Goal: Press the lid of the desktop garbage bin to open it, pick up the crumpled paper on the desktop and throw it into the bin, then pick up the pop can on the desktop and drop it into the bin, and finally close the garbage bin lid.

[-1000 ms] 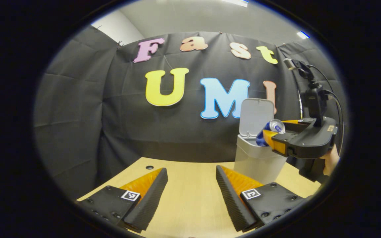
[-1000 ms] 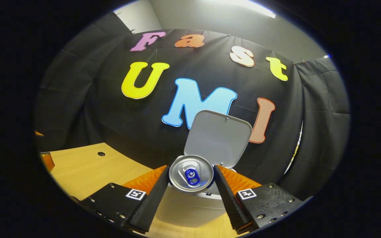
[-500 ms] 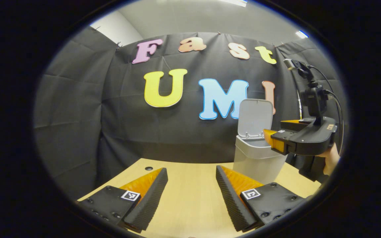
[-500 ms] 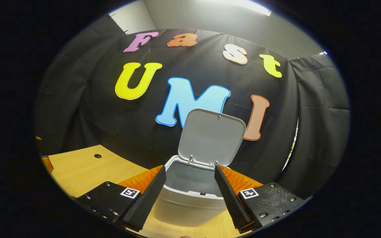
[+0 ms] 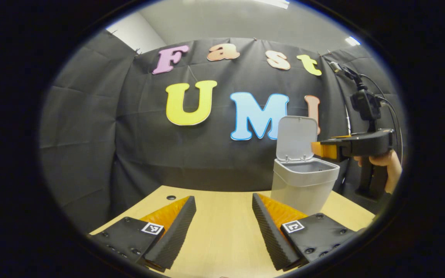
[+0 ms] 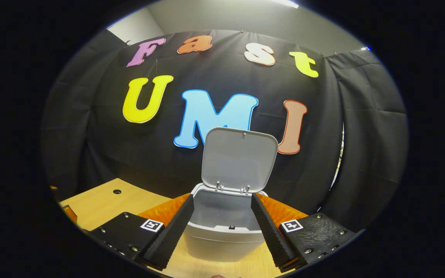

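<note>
The table (image 5: 222, 216) runs pale and wooden across the bottom of both views, with a small round hole (image 5: 171, 197) near its far edge against the black cloth wall.

The bin (image 5: 303, 185) stands on the table toward its right side in the left gripper view. Its lid (image 5: 296, 138) is up, tilted back on the hinge at the rear rim, and the mouth is uncovered. In the right gripper view the bin (image 6: 222, 235) sits straight ahead and close, the lid (image 6: 239, 159) standing above it, and the inside wall looks grey; I cannot tell what lies in the bottom.

The right claw (image 6: 221, 227) has its jaws well apart with nothing between them, and the bin's mouth shows in the gap. In the left gripper view the same claw (image 5: 317, 149) is held level, just above the bin's right rim, by a hand (image 5: 388, 164) on its grip.

The left claw (image 5: 223, 227) is low over the table, left of the bin and apart from it, jaws spread wide and holding nothing.
</note>
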